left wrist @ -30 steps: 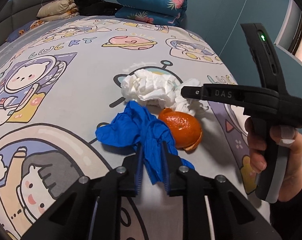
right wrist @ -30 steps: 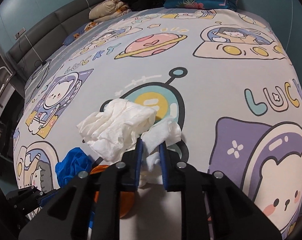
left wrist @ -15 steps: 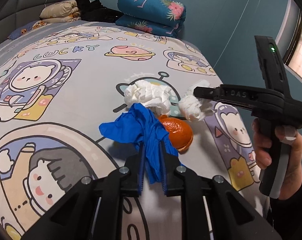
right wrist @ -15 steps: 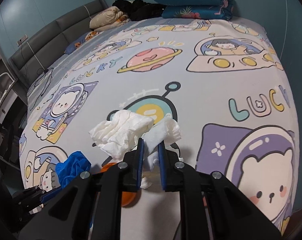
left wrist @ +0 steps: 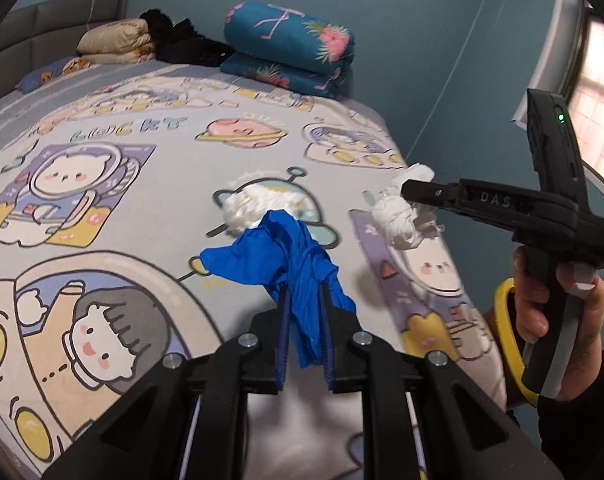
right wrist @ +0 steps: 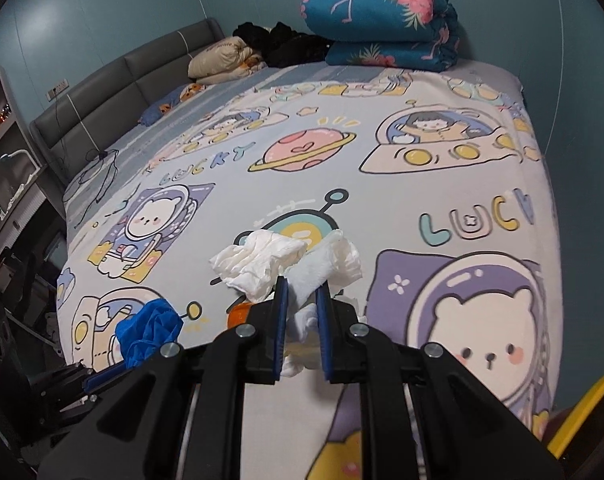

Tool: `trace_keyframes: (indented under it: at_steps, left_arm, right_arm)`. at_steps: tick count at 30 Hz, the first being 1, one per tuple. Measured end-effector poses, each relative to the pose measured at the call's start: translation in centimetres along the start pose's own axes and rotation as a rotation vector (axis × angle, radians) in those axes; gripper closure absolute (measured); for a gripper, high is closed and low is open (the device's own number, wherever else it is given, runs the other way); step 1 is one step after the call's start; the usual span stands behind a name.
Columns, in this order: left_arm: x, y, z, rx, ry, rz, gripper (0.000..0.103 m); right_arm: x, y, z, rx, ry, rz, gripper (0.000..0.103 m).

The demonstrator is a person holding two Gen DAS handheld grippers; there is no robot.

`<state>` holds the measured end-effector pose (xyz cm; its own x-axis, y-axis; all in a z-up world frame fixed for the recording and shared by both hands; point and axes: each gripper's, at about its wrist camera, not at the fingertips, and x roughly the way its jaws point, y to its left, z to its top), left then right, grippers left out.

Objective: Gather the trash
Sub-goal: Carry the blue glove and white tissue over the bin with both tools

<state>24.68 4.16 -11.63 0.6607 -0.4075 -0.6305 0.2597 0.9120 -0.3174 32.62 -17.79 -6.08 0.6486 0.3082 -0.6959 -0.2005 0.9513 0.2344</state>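
Note:
My left gripper point(left wrist: 304, 294) is shut on a crumpled blue glove point(left wrist: 278, 252), which hangs clear above the cartoon-print bed sheet point(left wrist: 142, 200). My right gripper point(right wrist: 302, 292) is shut on a white tissue wad point(right wrist: 330, 264); in the left wrist view that wad point(left wrist: 398, 220) dangles from the right gripper point(left wrist: 408, 191), held by a person's hand point(left wrist: 550, 296). A second crumpled white tissue point(right wrist: 258, 264) still lies on the sheet. A bit of orange peel point(right wrist: 238, 314) shows beside the right gripper's left finger. The left view hides the peel behind the glove.
A folded blue floral quilt point(left wrist: 290, 60), beige pillows point(left wrist: 114, 40) and black clothes point(left wrist: 182, 40) lie at the bed's far end by the grey headboard point(right wrist: 122, 80). A yellow rim point(left wrist: 506, 328) shows below the bed's right edge. Shelves point(right wrist: 6, 152) stand at far left.
Both grippers have risen and drawn back from the bed, carrying the blue glove and the tissue wad. The orange peel, plain in the left view before, is now hidden behind the glove.

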Motion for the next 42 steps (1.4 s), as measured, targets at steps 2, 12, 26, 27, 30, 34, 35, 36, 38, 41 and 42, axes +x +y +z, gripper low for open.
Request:
trace_keyframes:
  at_steps: [2, 12, 26, 27, 30, 34, 35, 36, 38, 41, 42]
  left_arm:
    - [-0.9, -0.9, 0.1, 0.010, -0.012, -0.004, 0.090]
    - [-5.5, -6.8, 0.8, 0.084, -0.065, -0.059, 0.090]
    - [-7.9, -13.9, 1.6, 0.207, -0.108, -0.142, 0.090]
    - [-8.0, -14.5, 1.7, 0.217, -0.110, -0.148, 0.090]
    - [-7.8, -16.4, 1.7, 0.256, -0.113, -0.167, 0.090]
    - [-7.4, -18.7, 1.7, 0.292, -0.107, -0.195, 0.090]
    - [-7.3, -19.2, 1.7, 0.299, -0.104, -0.201, 0.090]
    - [-7.1, -19.6, 1.8, 0.306, -0.102, -0.208, 0.090]
    - [-6.7, -20.8, 1.8, 0.323, -0.097, -0.222, 0.090]
    - [-6.1, -22.5, 1.7, 0.351, -0.087, -0.241, 0.090]
    - [-5.9, -23.0, 1.6, 0.360, -0.083, -0.247, 0.090]
  right_arm:
    - [-1.5, -0.3, -0.2, 0.000, -0.015, -0.002, 0.090]
    - [-7.9, -2.6, -1.3, 0.025, -0.093, -0.026, 0.090]
    - [-14.8, -7.2, -3.5, 0.078, -0.176, -0.079, 0.090]
    - [-15.3, -7.6, -3.7, 0.082, -0.182, -0.084, 0.090]
    - [-16.6, -9.0, -4.3, 0.098, -0.198, -0.102, 0.090]
    - [-18.3, -11.0, -5.1, 0.125, -0.216, -0.132, 0.090]
    - [-18.6, -11.3, -5.2, 0.128, -0.219, -0.139, 0.090]
    - [-18.9, -11.7, -5.3, 0.133, -0.223, -0.148, 0.090]
    - [-19.6, -12.6, -5.7, 0.146, -0.233, -0.166, 0.090]
    - [-20.7, -14.2, -6.4, 0.167, -0.245, -0.193, 0.090]
    - [-21.1, -14.8, -6.6, 0.175, -0.249, -0.206, 0.090]
